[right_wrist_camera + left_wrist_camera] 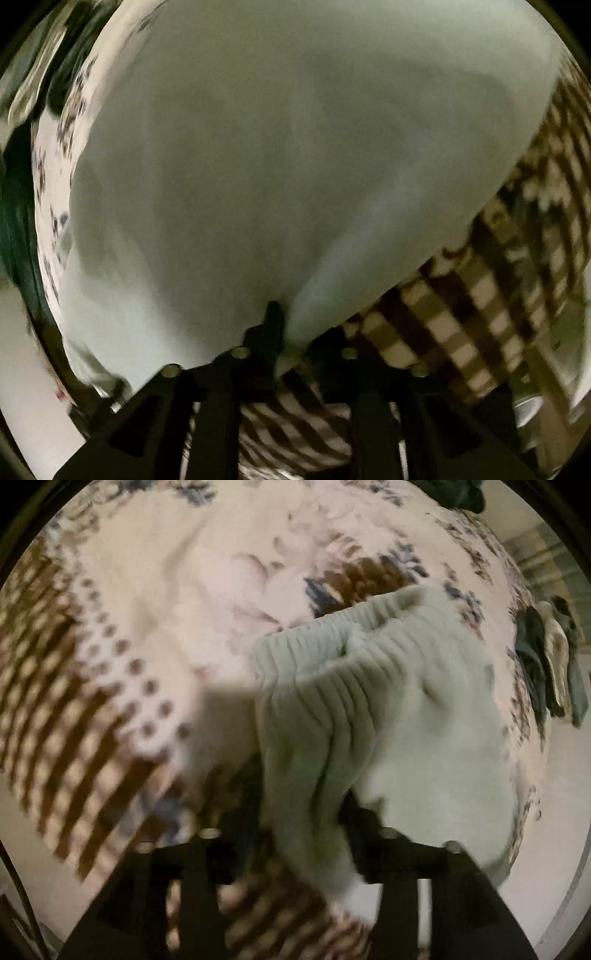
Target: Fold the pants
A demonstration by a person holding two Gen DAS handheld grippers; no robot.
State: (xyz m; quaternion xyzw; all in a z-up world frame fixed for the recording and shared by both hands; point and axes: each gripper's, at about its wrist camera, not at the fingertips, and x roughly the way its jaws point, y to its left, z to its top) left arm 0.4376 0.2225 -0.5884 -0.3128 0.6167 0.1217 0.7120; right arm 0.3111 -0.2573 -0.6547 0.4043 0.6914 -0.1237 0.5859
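Observation:
The pale mint pants point(388, 709) hang from my left gripper point(303, 812), which is shut on the cloth just below the ribbed elastic waistband point(325, 653). The pants are lifted above a bed cover. In the right wrist view the same pale cloth point(288, 155) fills most of the frame. My right gripper point(291, 343) is shut on a pinched fold of it, and one black fingertip point(273, 314) shows against the cloth. Both views are blurred by motion.
The bed cover point(155, 602) is cream with flowers, dots and a brown check pattern point(480, 314). A heap of dark green and beige clothes point(550, 661) lies at the bed's right edge. More dark cloth point(454, 494) lies at the top. Pale floor point(561, 812) shows beyond the bed.

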